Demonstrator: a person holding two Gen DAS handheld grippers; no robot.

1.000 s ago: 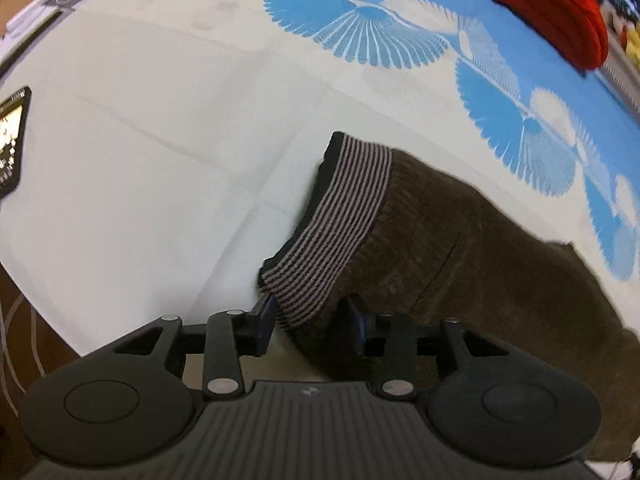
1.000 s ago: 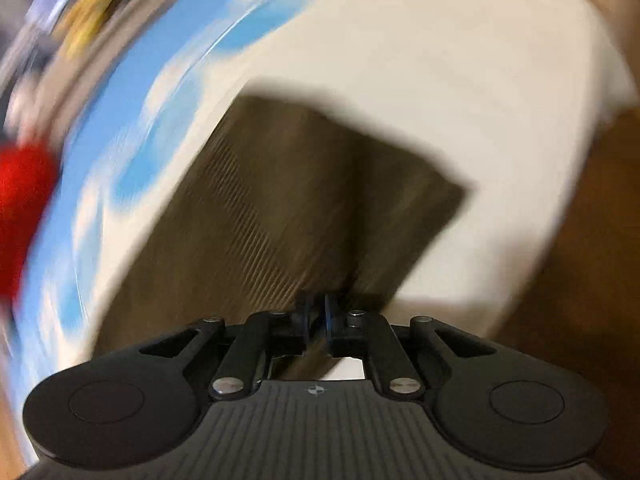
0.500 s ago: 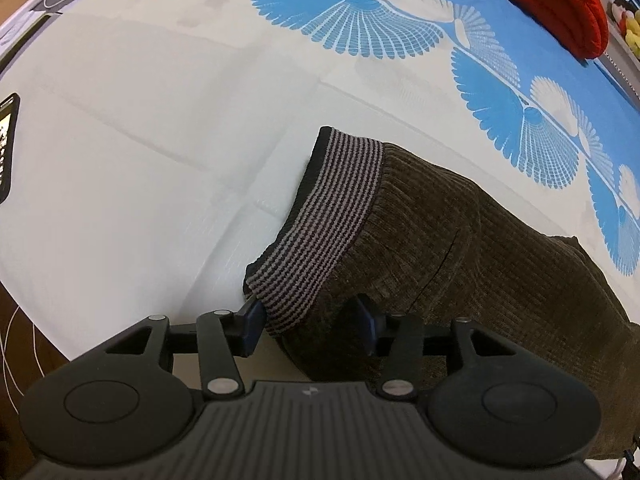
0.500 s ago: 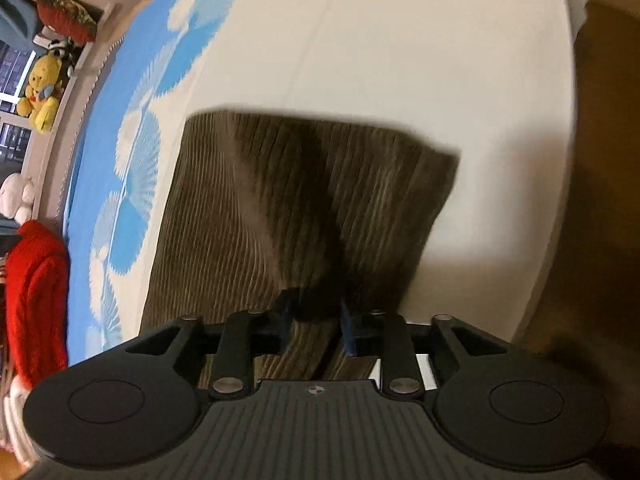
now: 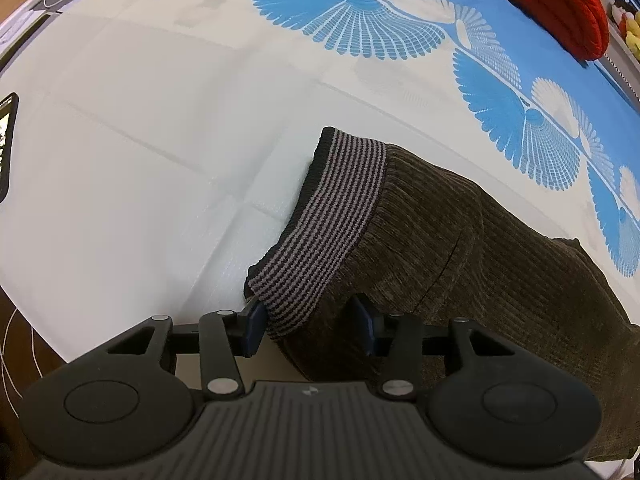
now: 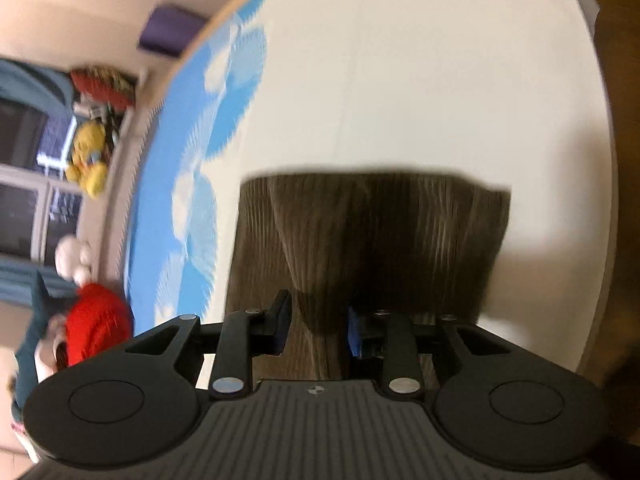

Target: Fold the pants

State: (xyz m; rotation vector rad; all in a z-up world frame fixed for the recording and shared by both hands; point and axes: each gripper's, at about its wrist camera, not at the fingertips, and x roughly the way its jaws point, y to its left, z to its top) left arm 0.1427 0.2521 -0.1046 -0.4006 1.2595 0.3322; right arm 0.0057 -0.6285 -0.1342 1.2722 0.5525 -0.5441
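Brown corduroy pants [image 5: 480, 260] lie folded on a white sheet [image 5: 140, 160]. Their grey-and-black striped waistband [image 5: 332, 216] points toward the sheet's near edge. My left gripper [image 5: 308, 324] points steeply down over the waistband's near corner, open. That corner lies between the fingers, and the left pad [image 5: 254, 326] is just touching the ribbing. In the right wrist view the pants [image 6: 380, 232] end in a straight far edge. A raised ridge of the fabric runs back between the parted fingers of my right gripper [image 6: 316, 326], which is open. This view is blurred.
The sheet's far side has a blue fan print [image 5: 360, 20]. A red knitted garment [image 5: 560, 0] lies at the far right. A dark phone-like device [image 5: 6, 148] sits at the left edge. The mattress edge [image 6: 600, 240] and wooden floor are close on the right. A yellow plush toy [image 6: 88, 160] sits beyond the bed.
My right gripper went from shut on the brown fabric to parted, and its view rolled, so the pants' edge now lies level. My left gripper's jaws widened a little around the waistband corner.
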